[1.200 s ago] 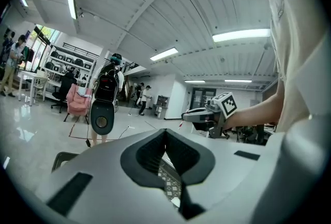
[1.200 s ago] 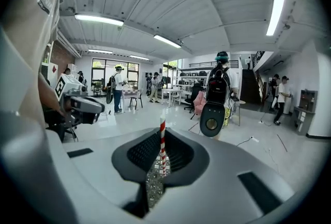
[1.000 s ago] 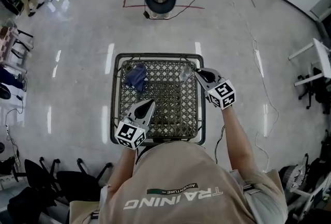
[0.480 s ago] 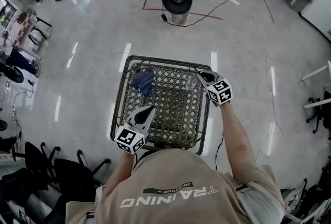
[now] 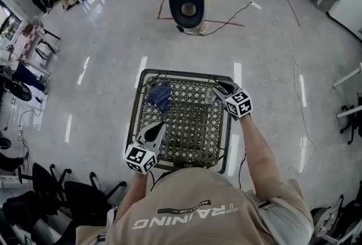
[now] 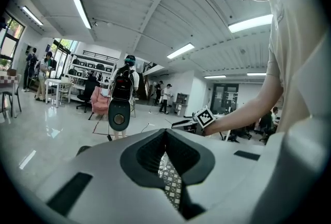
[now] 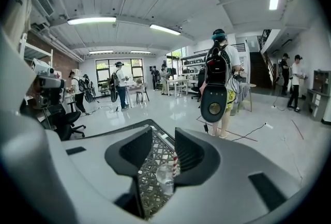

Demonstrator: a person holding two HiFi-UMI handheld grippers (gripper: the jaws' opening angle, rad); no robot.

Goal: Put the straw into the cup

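A clear plastic cup stands on the lattice table near its far right corner. A red-and-white striped straw stands in it. My right gripper is just above the cup, its jaws opening; the straw rises between them, close against the right pad and well clear of the left one. In the head view the right gripper hangs over the cup. My left gripper is over the table's near left part, shut and empty, with only lattice showing below its tips.
A crumpled blue cloth lies at the far left of the table. A person with a black pack stands beyond the far edge. Cables run over the floor. Office chairs crowd the near left.
My right gripper has come down closer to the cup at the table's far right corner. The left gripper has hardly moved. The head view has tilted, showing more floor beyond the table.
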